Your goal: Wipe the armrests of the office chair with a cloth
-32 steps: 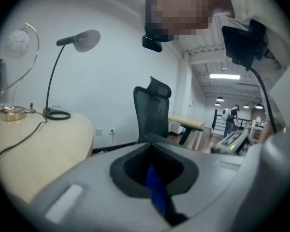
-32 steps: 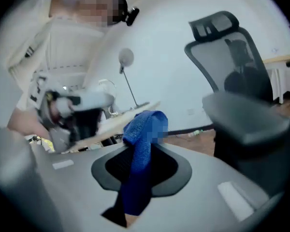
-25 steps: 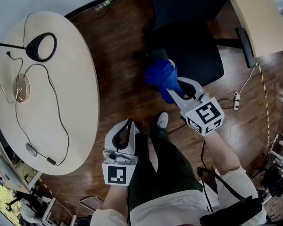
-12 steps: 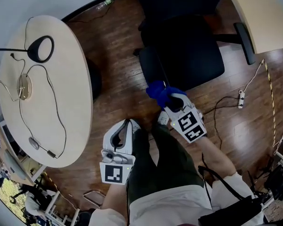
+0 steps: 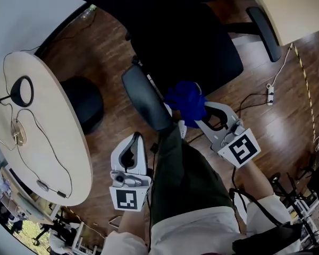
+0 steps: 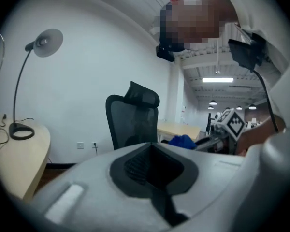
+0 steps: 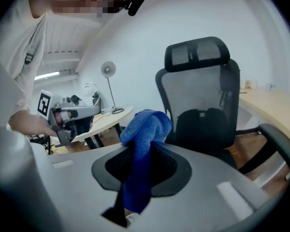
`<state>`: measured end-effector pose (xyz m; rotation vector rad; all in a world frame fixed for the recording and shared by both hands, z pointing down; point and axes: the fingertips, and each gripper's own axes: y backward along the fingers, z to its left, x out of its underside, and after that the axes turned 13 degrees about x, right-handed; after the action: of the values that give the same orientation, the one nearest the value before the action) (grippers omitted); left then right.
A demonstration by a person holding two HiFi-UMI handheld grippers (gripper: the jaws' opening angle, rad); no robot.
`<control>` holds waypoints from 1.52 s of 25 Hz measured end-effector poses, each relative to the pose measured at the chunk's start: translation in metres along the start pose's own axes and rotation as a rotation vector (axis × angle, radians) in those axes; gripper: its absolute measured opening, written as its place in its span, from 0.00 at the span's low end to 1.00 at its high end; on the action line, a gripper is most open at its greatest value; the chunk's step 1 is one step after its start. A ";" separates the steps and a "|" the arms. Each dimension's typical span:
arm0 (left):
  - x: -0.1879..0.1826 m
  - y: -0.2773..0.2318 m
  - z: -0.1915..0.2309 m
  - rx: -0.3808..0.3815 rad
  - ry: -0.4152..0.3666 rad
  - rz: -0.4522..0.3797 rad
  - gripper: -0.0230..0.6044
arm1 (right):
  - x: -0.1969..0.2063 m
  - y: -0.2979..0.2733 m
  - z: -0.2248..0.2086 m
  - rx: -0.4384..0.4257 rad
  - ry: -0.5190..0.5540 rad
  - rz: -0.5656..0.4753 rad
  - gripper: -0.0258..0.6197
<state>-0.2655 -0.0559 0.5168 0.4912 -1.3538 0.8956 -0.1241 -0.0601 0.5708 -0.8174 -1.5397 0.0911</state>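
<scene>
Two grippers, one cloth.

Head view: right gripper (image 5: 204, 118) holds the blue cloth (image 5: 185, 101) just beside the near armrest (image 5: 143, 104) of the office chair (image 5: 191, 47), over the seat edge. Whether the cloth touches the pad, can't tell from this angle. Left gripper (image 5: 134, 141) hangs lower, by the person's leg (image 5: 181, 174), apart from the chair. Far armrest (image 5: 263, 26) is well apart from both grippers. Round desk (image 5: 53, 142) with a lamp base (image 5: 21, 91) at left, not involved.

Left gripper view: jaws together, nothing between them. Chair back and headrest ahead, cloth off to the right.

Right gripper view: jaws clamped on the cloth, which bunches above them and hangs down through the gap. Chair faces the camera, one armrest at the right edge.

Status, my read: neither armrest shows dust or a wipe mark, so done/not done can't be read off directly. Cloth position says the near armrest is the one in hand, and the far one is likely left to do. Next move needs the cloth pressed onto the pad and drawn along its length. The bunched grip gives a small contact patch, so it may take several passes.
</scene>
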 end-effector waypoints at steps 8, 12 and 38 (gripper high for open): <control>-0.031 -0.044 0.037 -0.029 0.009 -0.004 0.04 | 0.088 -0.115 -0.008 -0.163 0.027 0.162 0.17; -0.011 -0.059 0.057 -0.133 0.023 0.007 0.04 | 0.155 -0.209 0.015 -0.252 0.016 0.210 0.17; -0.059 -0.327 -0.107 -0.016 0.023 -0.024 0.04 | -0.025 -0.027 -0.386 0.260 -0.133 0.104 0.18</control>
<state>0.0592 -0.1833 0.5009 0.4832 -1.3307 0.8676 0.2085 -0.2502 0.6299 -0.6937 -1.5690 0.4203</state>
